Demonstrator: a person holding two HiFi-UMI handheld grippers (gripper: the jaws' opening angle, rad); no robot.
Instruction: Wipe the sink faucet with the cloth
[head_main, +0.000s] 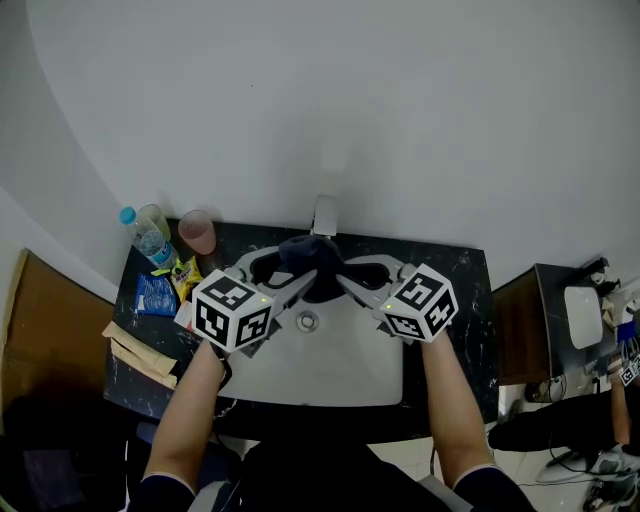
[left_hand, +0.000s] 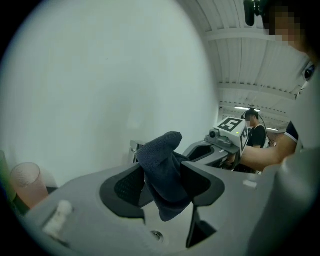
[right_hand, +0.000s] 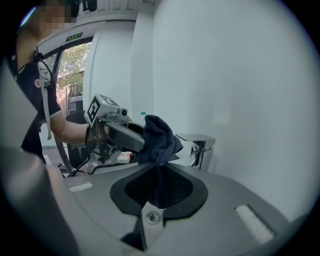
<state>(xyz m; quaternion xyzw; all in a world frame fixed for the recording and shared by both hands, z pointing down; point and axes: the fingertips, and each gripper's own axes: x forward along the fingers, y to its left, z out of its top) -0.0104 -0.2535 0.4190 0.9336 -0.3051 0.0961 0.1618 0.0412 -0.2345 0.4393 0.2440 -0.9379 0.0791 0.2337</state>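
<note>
The left hand-held gripper (head_main: 298, 284) and right hand-held gripper (head_main: 350, 284) flank the cloth (head_main: 308, 254).

Two grey grippers (head_main: 298, 284) (head_main: 352, 284), one dark-blue terry cloth (head_main: 310, 254), one chrome faucet (head_main: 324, 213), one blue-capped clear bottle (head_main: 149, 241), one pink plastic cup (head_main: 198, 232)

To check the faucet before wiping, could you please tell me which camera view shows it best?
The right gripper view: the faucet shows nearly whole, side-on, beside the cloth. The head view shows only its top behind the cloth; the left gripper view shows just a sliver, the cloth covering the rest.
</note>
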